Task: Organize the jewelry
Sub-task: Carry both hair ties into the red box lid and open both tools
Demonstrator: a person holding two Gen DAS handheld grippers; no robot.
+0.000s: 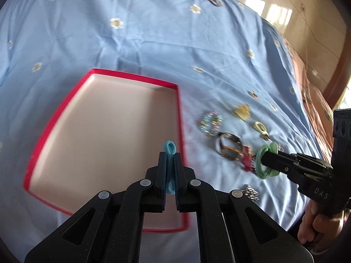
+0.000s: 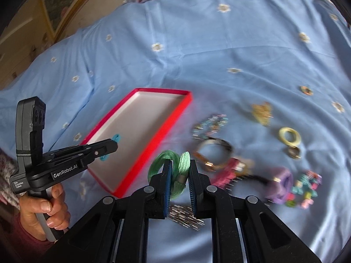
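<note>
Two black grippers are over a blue bed sheet (image 2: 219,50) with little white flowers on it. Far left in the right wrist view, a hand (image 2: 43,208) holds the handle of the left gripper (image 2: 114,143). That gripper is squeezed tight on a blue hair tie (image 1: 169,151). In its own view the left gripper (image 1: 170,160) has its tips over the right side of the red box (image 1: 178,118), and a loop of the blue hair tie sticks out past the tips. The red box is a flat open tray with a pale pink floor, and it lies on the sheet.

Next, to the right of the box, the right gripper (image 2: 177,171) is clamped on a green hair tie (image 2: 163,159). In the left wrist view the green hair tie (image 1: 266,162) hangs around the black tips of the right gripper (image 1: 266,162) above the sheet.

Under that gripper a little silver metal band (image 2: 186,218) lies on the sheet. Farther right is a pile of jewelry: a beaded bracelet (image 2: 209,126), a watch (image 2: 214,153) with a brown strap, a pink comb clip (image 2: 232,173), a gold clip (image 2: 262,112), a yellow ring (image 2: 289,134), a purple hair tie (image 2: 282,185) and some small bright beads (image 2: 307,188). They look blurry. They lie close together, well apart from the box.
</note>
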